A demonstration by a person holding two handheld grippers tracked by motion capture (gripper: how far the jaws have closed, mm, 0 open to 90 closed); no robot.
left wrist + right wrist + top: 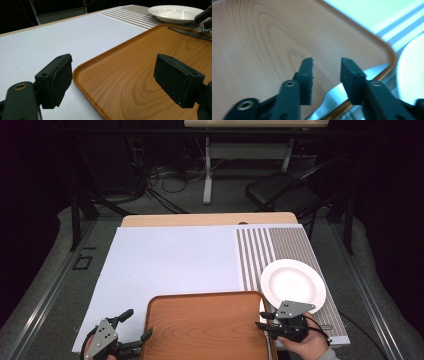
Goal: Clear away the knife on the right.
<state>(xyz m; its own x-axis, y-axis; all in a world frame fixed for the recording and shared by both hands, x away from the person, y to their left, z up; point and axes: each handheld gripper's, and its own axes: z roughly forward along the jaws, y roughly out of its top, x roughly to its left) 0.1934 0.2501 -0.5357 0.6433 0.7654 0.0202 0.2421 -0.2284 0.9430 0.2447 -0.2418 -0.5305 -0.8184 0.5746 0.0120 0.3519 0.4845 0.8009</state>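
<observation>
The brown wooden tray (205,325) lies on the tabletop (170,260). The round white ceramic plate (293,282) stands just right of it. A silver metal knife (352,85) rests across the tray's right rim.

No readable text, labels or numbers anywhere.

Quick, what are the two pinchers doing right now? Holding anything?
Left gripper: open, holding nothing, jaws either side of the tray's edge.
Right gripper: open, nothing gripped, above a knife.

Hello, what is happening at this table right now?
A person holds a gripper in each hand over a wooden tray. The right gripper is open above a knife lying across the tray's right edge, beside a white plate. The left gripper is open at the tray's left edge, holding nothing.
</observation>
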